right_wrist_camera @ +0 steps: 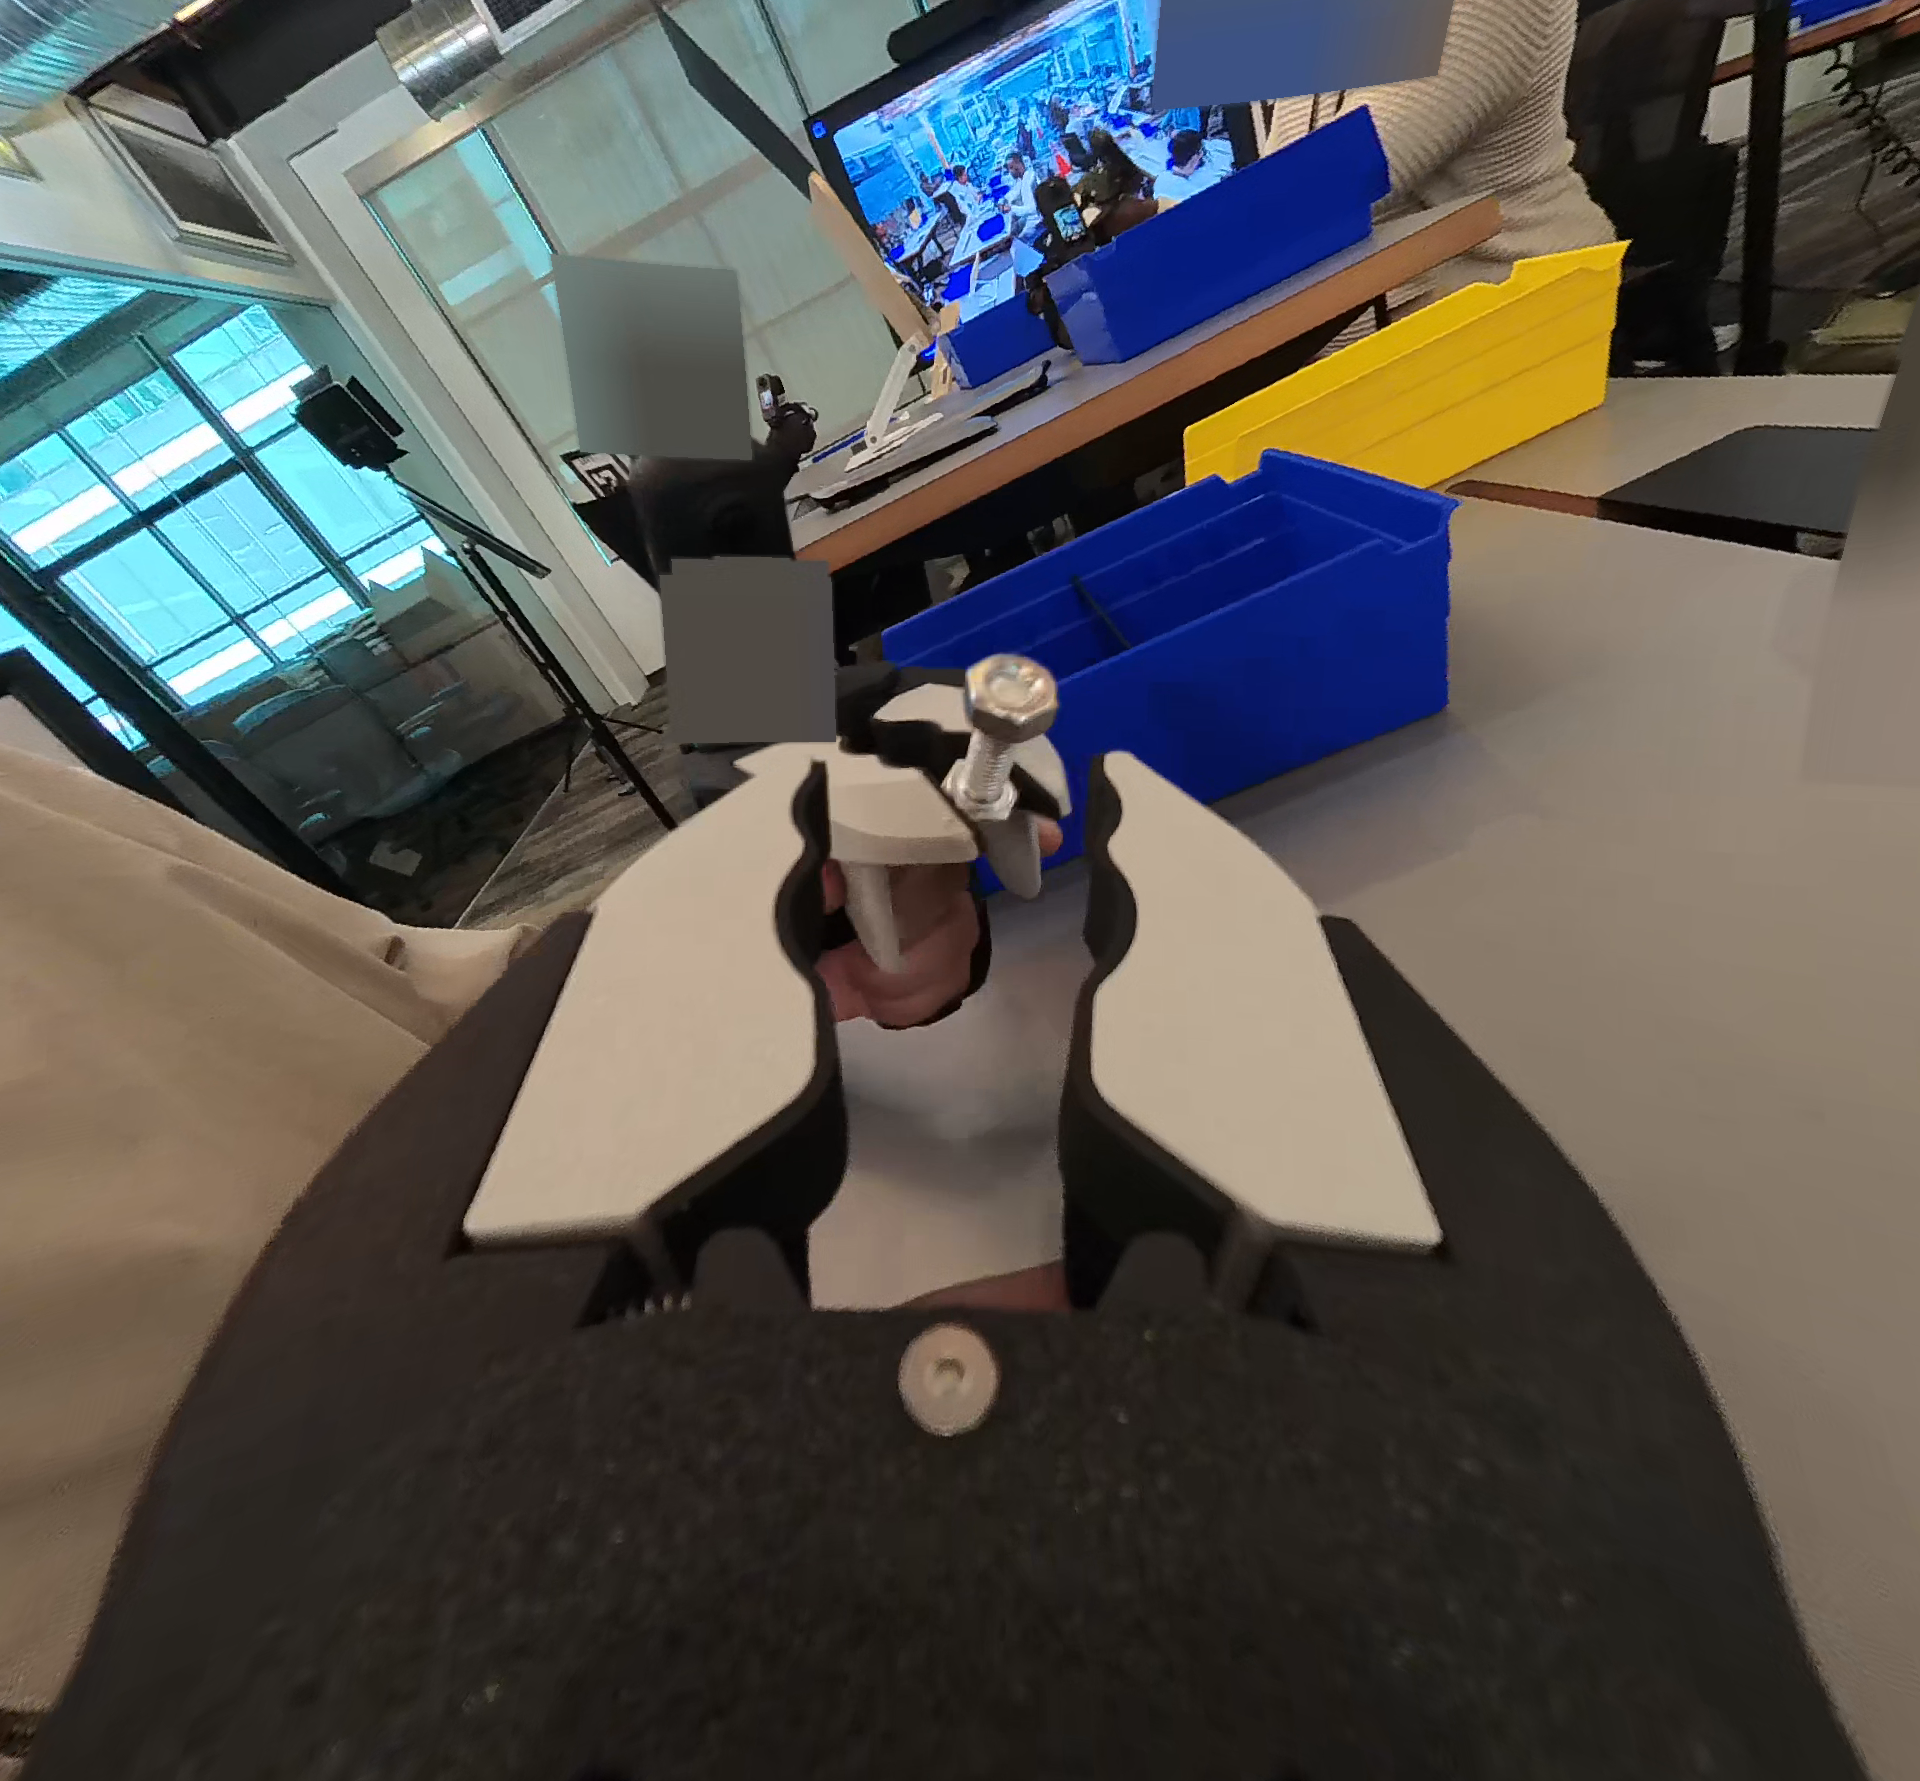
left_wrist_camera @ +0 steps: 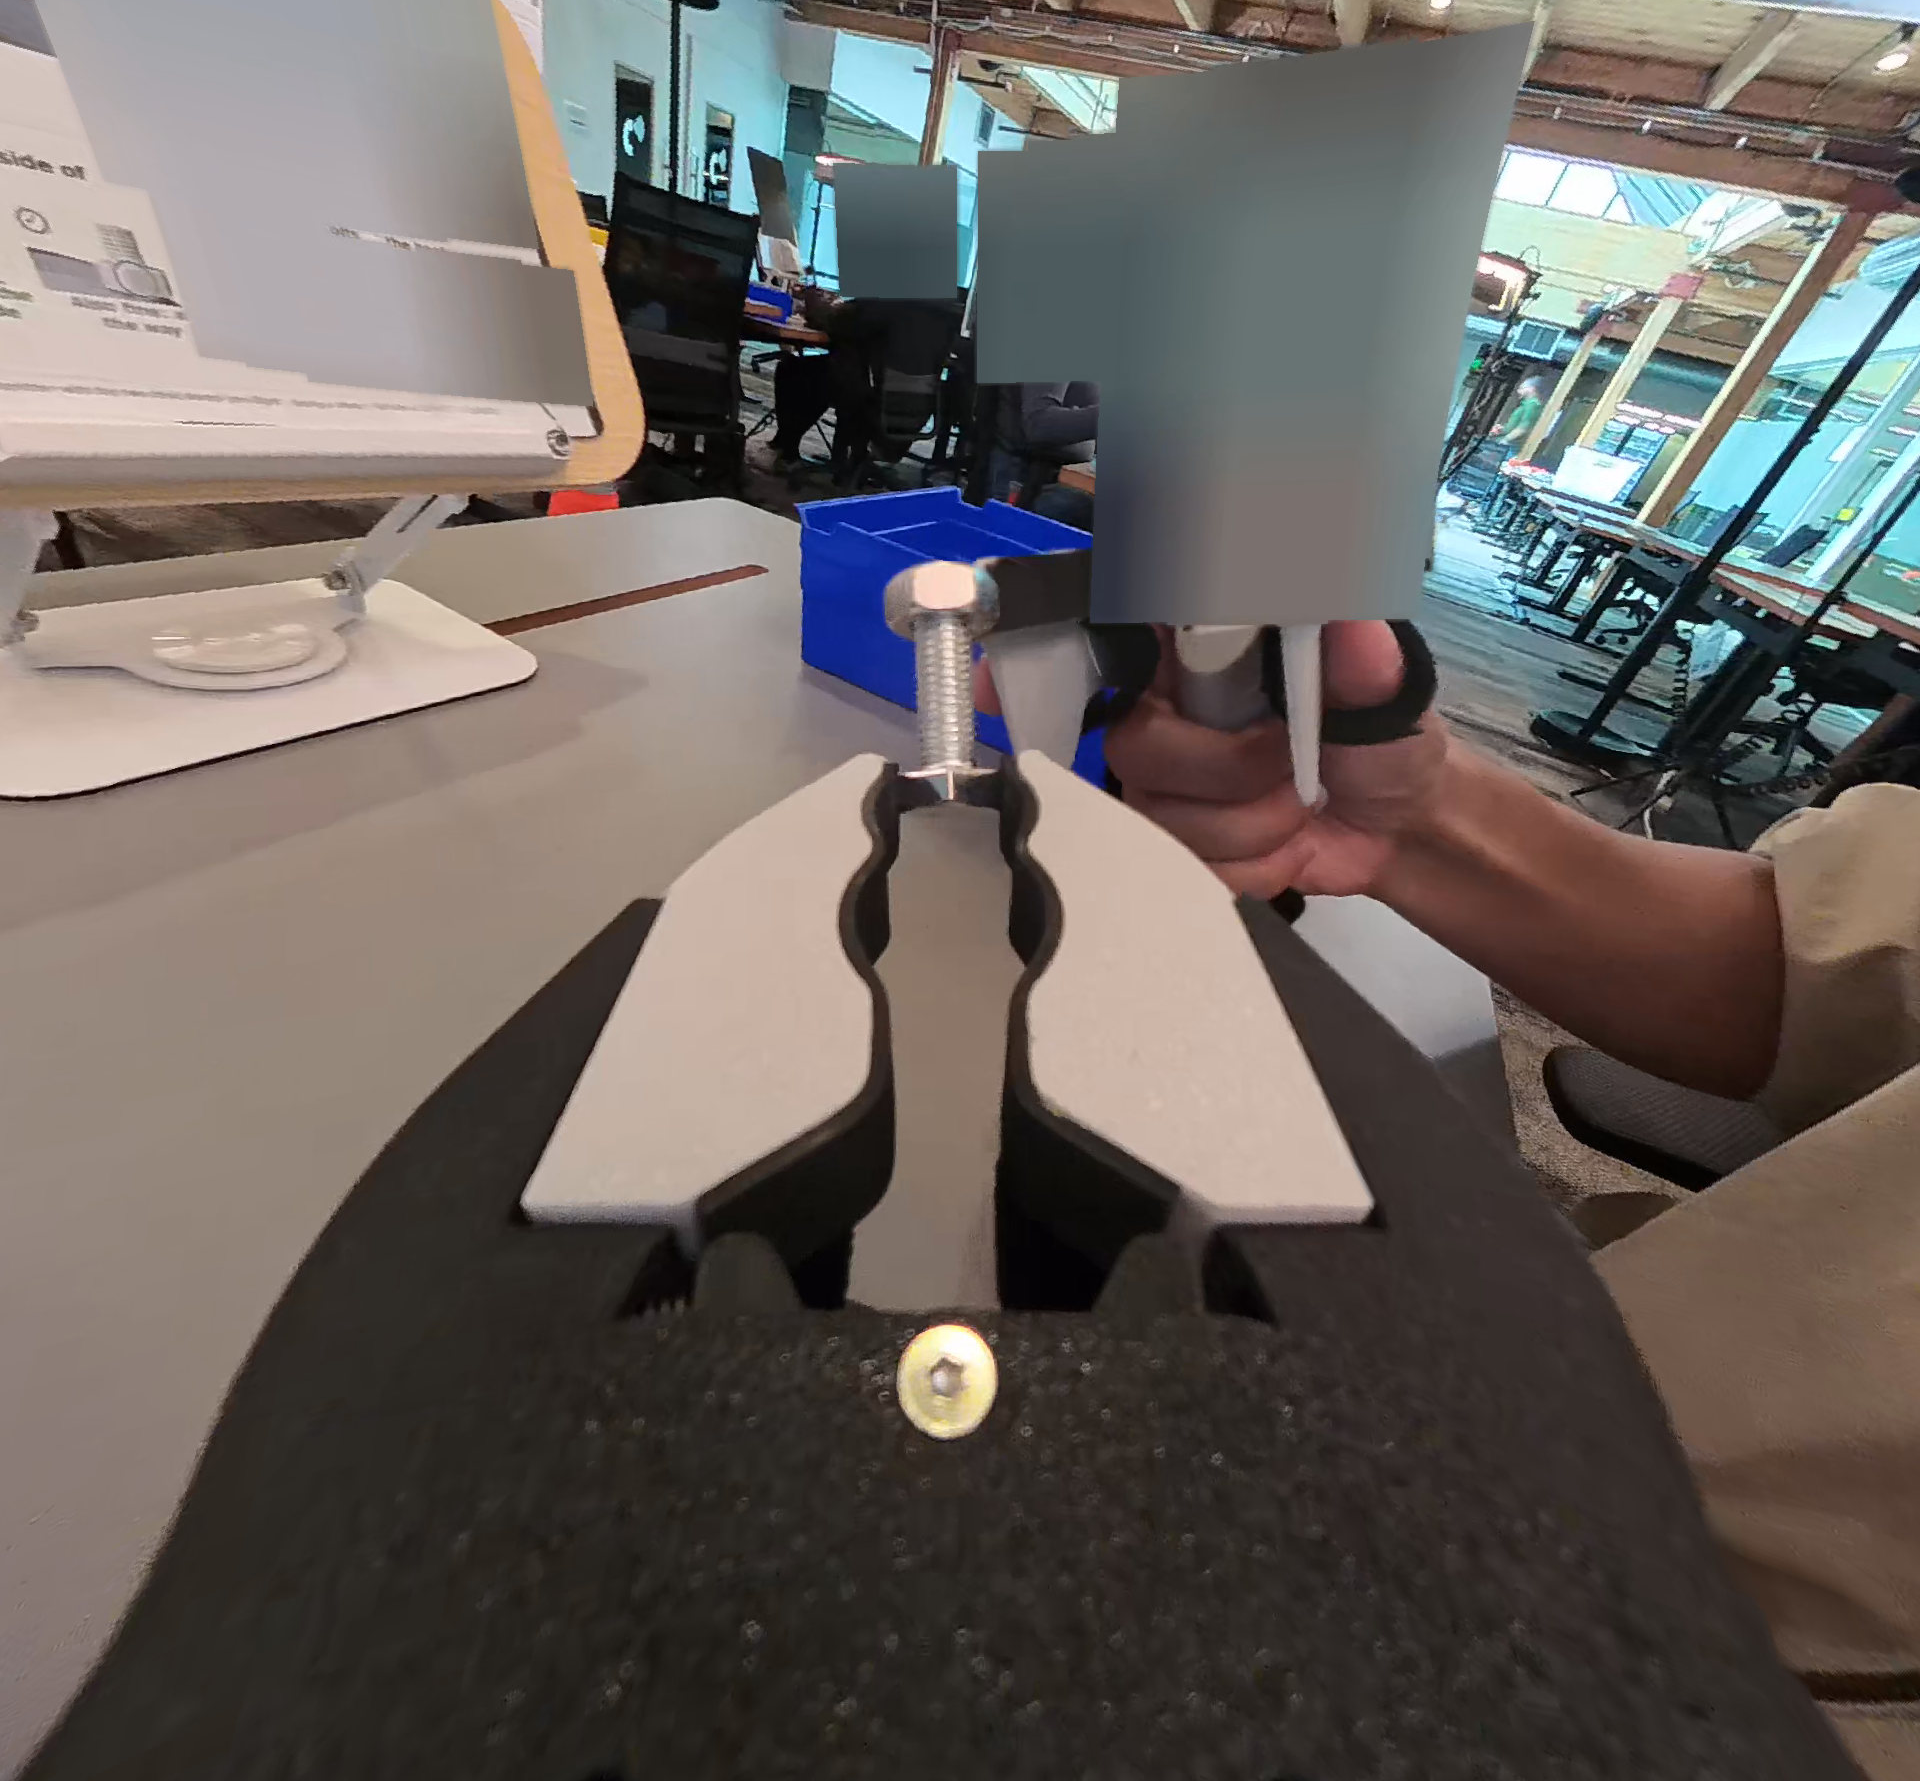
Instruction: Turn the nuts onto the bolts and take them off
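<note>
The left gripper (left_wrist_camera: 948, 781) has its jaws closed on a silver hex nut (left_wrist_camera: 945, 779) at the tips, and a silver threaded steel bolt (left_wrist_camera: 943, 651) stands upright out of that nut, hexagonal head uppermost. The right gripper (right_wrist_camera: 951, 801) sits just beside the bolt with its jaws wide apart and nothing between them. Behind, an open blue plastic bin (right_wrist_camera: 1247, 651) rests on the grey bench (right_wrist_camera: 1558, 848), near a yellow plastic bin (right_wrist_camera: 1434, 381).
</note>
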